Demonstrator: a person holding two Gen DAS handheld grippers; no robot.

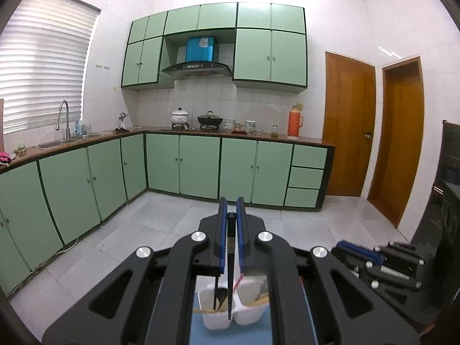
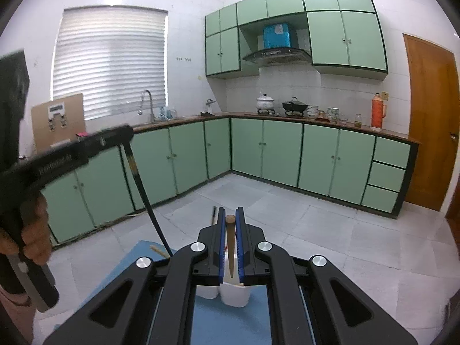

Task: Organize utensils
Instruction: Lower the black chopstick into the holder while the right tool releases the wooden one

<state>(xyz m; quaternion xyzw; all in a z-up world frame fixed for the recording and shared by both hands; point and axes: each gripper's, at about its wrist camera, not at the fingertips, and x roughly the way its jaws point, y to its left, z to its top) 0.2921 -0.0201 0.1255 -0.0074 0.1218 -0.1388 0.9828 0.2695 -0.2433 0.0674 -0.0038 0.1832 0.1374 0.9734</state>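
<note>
**Both grippers hold a chopstick upright over the white holder**

The blue mat (image 2: 230, 320) fills the bottom centre of the right wrist view and carries the white holder (image 1: 247, 314), a two-compartment tub seen low in the frame under each tool. Other sticks and a dark utensil already stand in its compartments, which is likely why both tools hang right above it: it looks like the sorting destination.

The left gripper (image 1: 231, 230), centre-bottom of its own view, is clenched on a black chopstick (image 1: 230, 273). The stick runs down between the blue pads, its tip reaching the holder at the divide between the two compartments; which side it will enter I cannot tell. From the right wrist view that same stick hangs at left of frame.

The right gripper (image 2: 229, 241) is clamped on a brown wooden chopstick (image 2: 230, 247), tapered end down, just over the right-hand compartment. Held vertically, each stick can probably drop straight in.

A second black stick (image 2: 213, 215) pokes up just left of the right gripper.
</note>
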